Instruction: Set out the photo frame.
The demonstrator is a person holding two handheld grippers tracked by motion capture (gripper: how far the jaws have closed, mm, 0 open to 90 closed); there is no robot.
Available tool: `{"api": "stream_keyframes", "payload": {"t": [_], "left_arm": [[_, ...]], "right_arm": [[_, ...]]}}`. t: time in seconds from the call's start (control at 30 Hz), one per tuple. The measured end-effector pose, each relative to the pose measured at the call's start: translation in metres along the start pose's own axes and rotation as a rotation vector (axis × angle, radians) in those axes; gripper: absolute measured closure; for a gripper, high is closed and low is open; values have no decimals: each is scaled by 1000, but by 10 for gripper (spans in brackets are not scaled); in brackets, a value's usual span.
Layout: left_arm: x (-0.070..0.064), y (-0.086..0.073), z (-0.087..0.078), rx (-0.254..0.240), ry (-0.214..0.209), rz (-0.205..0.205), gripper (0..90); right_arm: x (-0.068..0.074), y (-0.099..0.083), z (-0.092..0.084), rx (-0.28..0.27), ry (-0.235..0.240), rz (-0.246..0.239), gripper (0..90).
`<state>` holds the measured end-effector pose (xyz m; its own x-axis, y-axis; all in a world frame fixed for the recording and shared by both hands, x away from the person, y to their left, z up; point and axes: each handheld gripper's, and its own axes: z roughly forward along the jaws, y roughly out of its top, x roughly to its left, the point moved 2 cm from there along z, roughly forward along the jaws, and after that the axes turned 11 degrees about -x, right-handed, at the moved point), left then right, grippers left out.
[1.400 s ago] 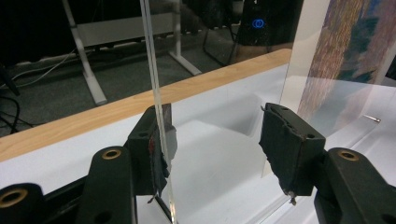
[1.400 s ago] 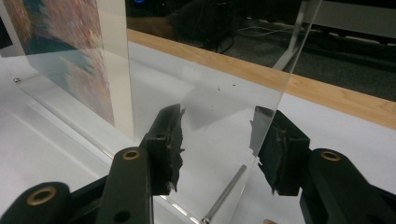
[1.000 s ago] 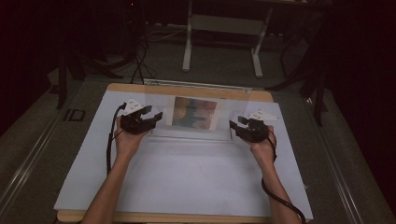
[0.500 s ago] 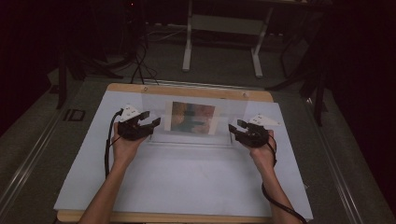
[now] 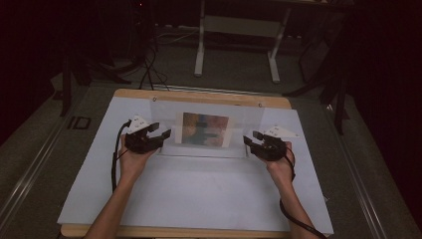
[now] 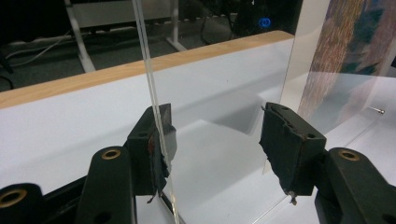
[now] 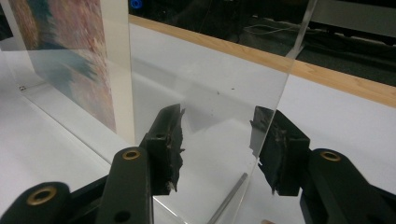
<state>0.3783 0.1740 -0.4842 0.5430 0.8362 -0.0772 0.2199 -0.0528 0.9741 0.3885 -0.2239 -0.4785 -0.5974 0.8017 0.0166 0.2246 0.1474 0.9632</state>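
Both forearms come in from the near edge and reach forward, well apart. The left hand (image 5: 130, 160) grips the left gripper (image 5: 158, 137), whose jaws point inward to the right and stand apart. The right hand (image 5: 280, 167) carries the right gripper (image 5: 250, 141), aimed inward to the left, jaws likewise parted, though the wrists' tilt is hard to judge.

Dim room, brightly lit white table (image 5: 199, 199); the high view is soft, the close views sharper.

Clear acrylic picture frame (image 5: 206, 130): upright on the white desk (image 5: 199, 199), toward 12 o'clock; multicoloured print (image 5: 205, 129) mounted centrally; transparent margins at 3 and 9 o'clock.
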Motion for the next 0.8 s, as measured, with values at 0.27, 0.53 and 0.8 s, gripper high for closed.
{"api": "stream_keyframes", "payload": {"t": [0.27,0.53,0.8], "left_arm": [[-4,-1,0,7,-6,9,432],[-10,-2,-5,11,7,10,433],[-10,-4,-6,0,0,7,432]], "right_arm": [[1,-5,-4,10,-6,8,525],[0,-6,-7,4,4,10,525],[2,-8,-9,1,3,-2,525]]}}
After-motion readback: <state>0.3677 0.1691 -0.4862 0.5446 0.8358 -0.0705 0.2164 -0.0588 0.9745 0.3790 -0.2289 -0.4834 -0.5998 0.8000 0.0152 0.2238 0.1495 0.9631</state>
